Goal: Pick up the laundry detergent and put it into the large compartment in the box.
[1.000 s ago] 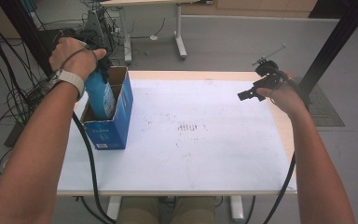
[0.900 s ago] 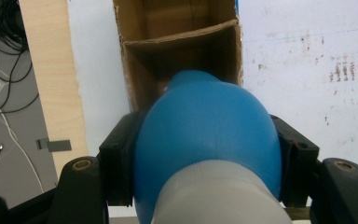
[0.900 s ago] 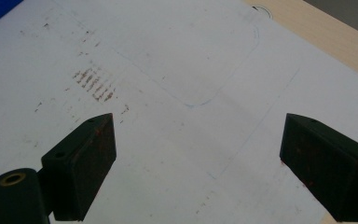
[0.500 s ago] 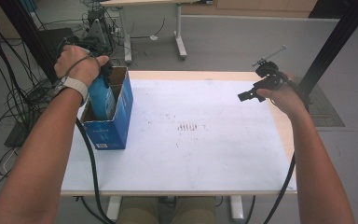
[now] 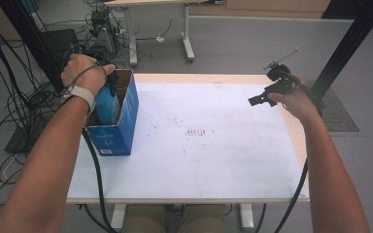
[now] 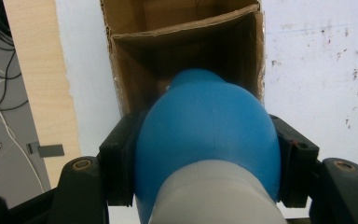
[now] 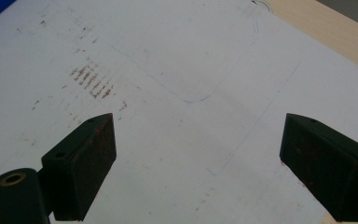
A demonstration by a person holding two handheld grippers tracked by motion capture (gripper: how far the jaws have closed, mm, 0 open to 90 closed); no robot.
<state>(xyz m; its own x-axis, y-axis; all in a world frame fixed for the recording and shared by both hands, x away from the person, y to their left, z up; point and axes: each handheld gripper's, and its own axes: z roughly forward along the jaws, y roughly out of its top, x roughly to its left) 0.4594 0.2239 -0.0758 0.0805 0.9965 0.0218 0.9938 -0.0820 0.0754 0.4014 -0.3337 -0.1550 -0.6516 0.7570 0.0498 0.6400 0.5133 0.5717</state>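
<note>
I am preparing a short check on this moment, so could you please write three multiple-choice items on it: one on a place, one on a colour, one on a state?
1. Where does the open cardboard box stand?
A. at the table's left edge
B. at the table's middle
C. on the floor

2. What colour is the bottle held by the left tongs?
A. red, black neck
B. blue, grey neck
C. all green

3. How are the right tongs?
A. shut on a cloth
B. shut on nothing
C. open, holding nothing

Answers:
1. A: the high view shows it by the left hand, at the edge of the table.
2. B: the left gripper view shows it.
3. C: bare table shows between the spread jaws.
</note>
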